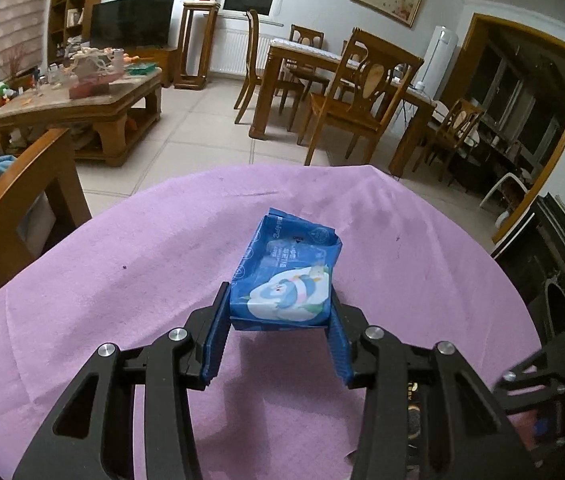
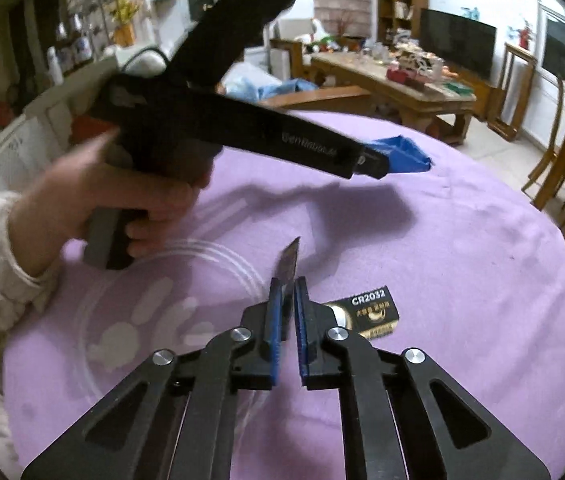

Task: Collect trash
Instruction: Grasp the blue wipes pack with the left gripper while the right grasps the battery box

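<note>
Lilac felt tablecloth [image 1: 122, 300] | left tool [image 1: 280, 312] clamps glossy blue packet [image 1: 286, 276] | right tool [image 2: 287, 312] pinches thin dark card [image 2: 289, 260]

**Three pieces of trash on the purple cloth**

A blue tissue packet [image 1: 288, 276], printed with a white cartoon figure and crumpled at its far end, is being held by its near end, raised slightly above the purple cloth [image 1: 122, 300]. A thin dark wrapper [image 2: 288, 258] is being held upright, edge-on. A black-and-gold battery card [image 2: 370, 312] marked CR2032 is lying flat on the cloth just beside it.
</note>
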Demonstrator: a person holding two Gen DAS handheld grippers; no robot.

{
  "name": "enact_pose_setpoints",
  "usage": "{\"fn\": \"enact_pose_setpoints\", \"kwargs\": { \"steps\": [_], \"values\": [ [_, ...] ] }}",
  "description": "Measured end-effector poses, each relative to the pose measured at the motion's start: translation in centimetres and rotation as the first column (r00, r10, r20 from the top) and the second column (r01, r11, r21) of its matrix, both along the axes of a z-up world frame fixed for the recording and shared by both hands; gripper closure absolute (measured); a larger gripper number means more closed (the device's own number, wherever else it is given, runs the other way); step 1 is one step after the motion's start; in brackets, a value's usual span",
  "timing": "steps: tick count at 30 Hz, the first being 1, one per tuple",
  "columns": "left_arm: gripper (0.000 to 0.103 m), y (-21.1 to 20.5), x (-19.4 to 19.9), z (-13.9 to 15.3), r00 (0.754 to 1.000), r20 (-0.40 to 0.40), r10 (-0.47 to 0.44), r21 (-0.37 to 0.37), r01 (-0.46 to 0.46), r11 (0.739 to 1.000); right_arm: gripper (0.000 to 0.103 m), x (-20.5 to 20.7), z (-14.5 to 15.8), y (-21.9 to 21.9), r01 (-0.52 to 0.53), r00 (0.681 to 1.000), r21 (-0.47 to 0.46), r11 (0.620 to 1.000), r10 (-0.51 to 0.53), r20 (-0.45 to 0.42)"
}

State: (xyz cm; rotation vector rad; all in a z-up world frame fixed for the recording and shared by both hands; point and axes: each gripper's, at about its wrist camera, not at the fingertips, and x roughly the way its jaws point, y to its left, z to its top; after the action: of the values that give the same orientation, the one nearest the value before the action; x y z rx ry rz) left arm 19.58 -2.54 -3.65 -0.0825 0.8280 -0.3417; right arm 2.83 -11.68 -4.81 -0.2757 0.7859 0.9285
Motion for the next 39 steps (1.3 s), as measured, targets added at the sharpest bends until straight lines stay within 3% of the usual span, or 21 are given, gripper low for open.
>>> {"fn": "enact_pose_setpoints", "kwargs": {
  "steps": [7, 11, 12, 13, 15, 17, 18, 19, 22, 28, 31, 39],
  "values": [
    [0.06, -0.5, -1.5, 1.1, 0.999, 0.046, -0.004, -0.048, 0.007, 0.999, 0.098, -3.2, 2.0, -4.0, 0.053, 0.999, 0.114, 0.992, -0.051, -0.019],
    [0.06, -0.9, -2.6, 2.0, 0.997, 0.073, 0.019, -0.067, -0.014, 0.998, 0.097, -2.6, 1.7, -4.6, 0.103, 0.994, 0.123, 0.987, -0.1, -0.033],
    [0.06, -0.9, -2.9, 2.2, 0.996, 0.078, 0.039, -0.067, -0.034, 0.997, 0.088, -2.3, 1.5, -4.4, 0.108, 0.994, 0.123, 0.986, -0.104, -0.042],
    [0.06, -0.8, -3.0, 2.3, 0.996, 0.079, 0.052, -0.067, -0.046, 0.997, 0.065, -1.8, 1.3, -4.3, 0.11, 0.993, 0.122, 0.986, -0.104, -0.057],
    [0.06, -0.4, -3.3, 2.2, 0.994, 0.078, 0.074, -0.081, -0.068, 0.994, 0.042, -1.1, 0.9, -3.1, 0.125, 0.992, 0.096, 0.987, -0.121, -0.046],
    [0.06, 0.4, -3.5, 2.2, 0.99, 0.081, 0.114, -0.083, -0.107, 0.991, 0.042, -0.3, 0.1, -1.6, 0.124, 0.992, 0.031, 0.992, -0.123, -0.029],
    [0.06, 0.7, -3.5, 2.3, 0.989, 0.085, 0.123, -0.077, -0.117, 0.99, 0.047, 0.0, -0.2, -0.8, 0.123, 0.992, 0.006, 0.992, -0.123, -0.026],
    [0.06, 1.0, -3.3, 2.2, 0.986, 0.089, 0.138, -0.068, -0.132, 0.989, 0.06, 0.2, -0.6, -0.1, 0.114, 0.993, -0.018, 0.993, -0.114, -0.026],
    [0.06, 1.8, -2.8, 1.9, 0.986, 0.072, 0.153, -0.074, -0.148, 0.986, 0.079, -0.2, -1.2, 1.6, 0.087, 0.996, -0.085, 0.993, -0.084, 0.036],
    [0.06, 2.8, -2.8, 2.0, 0.984, 0.072, 0.161, -0.088, -0.154, 0.984, 0.096, -1.7, -0.6, 0.2, 0.128, 0.989, -0.073, 0.989, -0.121, 0.082],
    [0.06, 2.7, -2.9, 2.1, 0.985, 0.08, 0.152, -0.09, -0.145, 0.985, 0.101, -2.9, 0.2, -1.6, 0.154, 0.986, -0.011, 0.988, -0.153, 0.065],
    [0.06, 0.7, -3.7, 2.5, 0.993, 0.093, 0.077, -0.121, -0.066, 0.99, 0.101, -6.7, 3.0, -9.3, 0.235, 0.971, 0.185, 0.954, -0.24, 0.008]
  ]
}}
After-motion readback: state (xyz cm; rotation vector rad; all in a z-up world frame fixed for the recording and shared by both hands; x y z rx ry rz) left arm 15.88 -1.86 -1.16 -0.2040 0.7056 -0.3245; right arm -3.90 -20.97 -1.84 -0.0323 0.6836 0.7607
